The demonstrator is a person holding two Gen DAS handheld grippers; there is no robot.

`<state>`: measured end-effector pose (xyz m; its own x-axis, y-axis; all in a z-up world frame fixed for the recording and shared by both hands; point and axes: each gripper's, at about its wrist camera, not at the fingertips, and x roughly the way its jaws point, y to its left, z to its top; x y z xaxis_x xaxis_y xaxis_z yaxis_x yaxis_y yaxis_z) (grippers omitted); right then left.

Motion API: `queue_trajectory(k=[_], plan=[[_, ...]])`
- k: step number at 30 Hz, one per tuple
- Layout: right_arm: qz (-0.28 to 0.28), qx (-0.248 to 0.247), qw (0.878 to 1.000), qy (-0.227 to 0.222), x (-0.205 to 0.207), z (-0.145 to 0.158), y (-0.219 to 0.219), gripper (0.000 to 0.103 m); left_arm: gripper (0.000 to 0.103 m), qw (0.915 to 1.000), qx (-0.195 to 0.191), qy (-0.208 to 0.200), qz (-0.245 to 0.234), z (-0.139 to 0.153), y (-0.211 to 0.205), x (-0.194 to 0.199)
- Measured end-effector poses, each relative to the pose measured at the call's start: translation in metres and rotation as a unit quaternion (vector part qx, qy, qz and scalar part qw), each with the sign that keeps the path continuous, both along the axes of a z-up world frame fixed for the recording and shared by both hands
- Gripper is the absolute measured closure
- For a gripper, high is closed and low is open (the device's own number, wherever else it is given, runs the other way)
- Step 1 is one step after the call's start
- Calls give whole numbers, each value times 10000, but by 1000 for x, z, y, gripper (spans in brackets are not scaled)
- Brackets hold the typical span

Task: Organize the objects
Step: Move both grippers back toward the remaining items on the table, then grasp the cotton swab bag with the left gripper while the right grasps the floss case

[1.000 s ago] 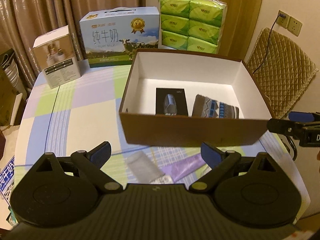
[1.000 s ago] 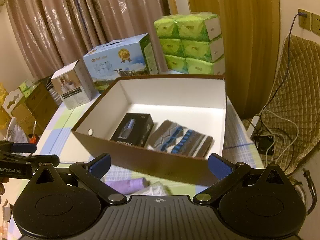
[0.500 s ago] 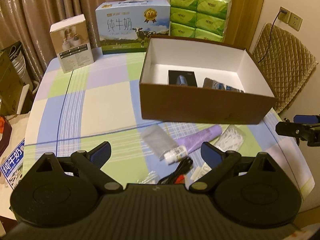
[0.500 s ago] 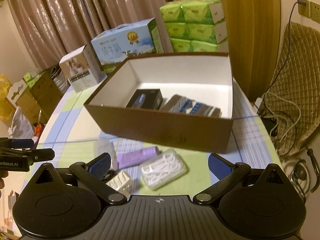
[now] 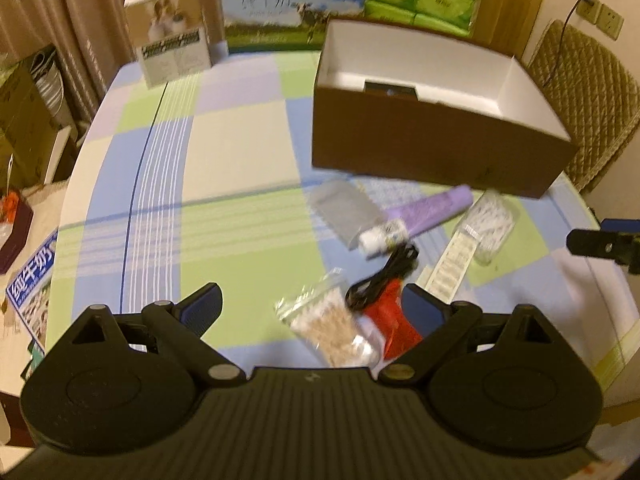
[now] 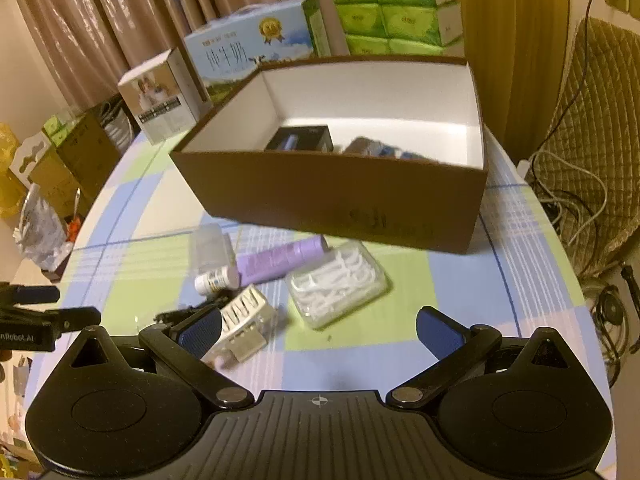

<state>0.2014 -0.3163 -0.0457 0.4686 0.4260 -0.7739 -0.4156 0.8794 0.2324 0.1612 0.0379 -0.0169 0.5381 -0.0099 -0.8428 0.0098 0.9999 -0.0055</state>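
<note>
Both grippers hung above the near edge of the checked tablecloth [image 5: 240, 152], and neither held anything. The left gripper [image 5: 312, 306] had its blue-padded fingers spread wide over a clear bag of pale sticks [image 5: 332, 320], with a red tool [image 5: 394, 320] and a coiled black cable [image 5: 384, 276] lying just beyond its right finger. The right gripper [image 6: 318, 328] was spread just as wide, its left finger close to a small white tray [image 6: 244, 316], though the blur hid whether they touched. Between the grippers and the brown box [image 6: 340, 196] lay the loose clutter: a purple tube [image 6: 280, 260] angled toward the box, a small white bottle [image 6: 214, 278] at its near end, a grey packet [image 5: 344, 208] beside that, and a clear case of floss picks [image 6: 338, 282] to the right of the tube. The box stood open near the far right of the table; inside it lay a black carton [image 6: 302, 138] and, next to it, a folded patterned cloth [image 6: 374, 148]. Behind the box stood a milk carton [image 5: 292, 4], a stack of green tissue packs [image 6: 388, 4] and a small white box [image 5: 170, 50].
</note>
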Motion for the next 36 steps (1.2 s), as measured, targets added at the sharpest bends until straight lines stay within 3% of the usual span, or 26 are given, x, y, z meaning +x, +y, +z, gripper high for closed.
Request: queue_trajectory(k=[22,32,34,36], plan=[[-211,-203,9990,349,9,-32,-16,2,15,9979,-70,568,308,-63,-9,7],[-211,-205,9988,400,19,-39,-19,2,29,9966,55,715,405,-89,-14,28],[-198,-217,9987,408,23,-41,-19,2,35,9964,90,725,425,-93,-13,29],[-168,-230,9988,399,25,-43,-19,2,49,9964,96,716,439,-95,-10,28]])
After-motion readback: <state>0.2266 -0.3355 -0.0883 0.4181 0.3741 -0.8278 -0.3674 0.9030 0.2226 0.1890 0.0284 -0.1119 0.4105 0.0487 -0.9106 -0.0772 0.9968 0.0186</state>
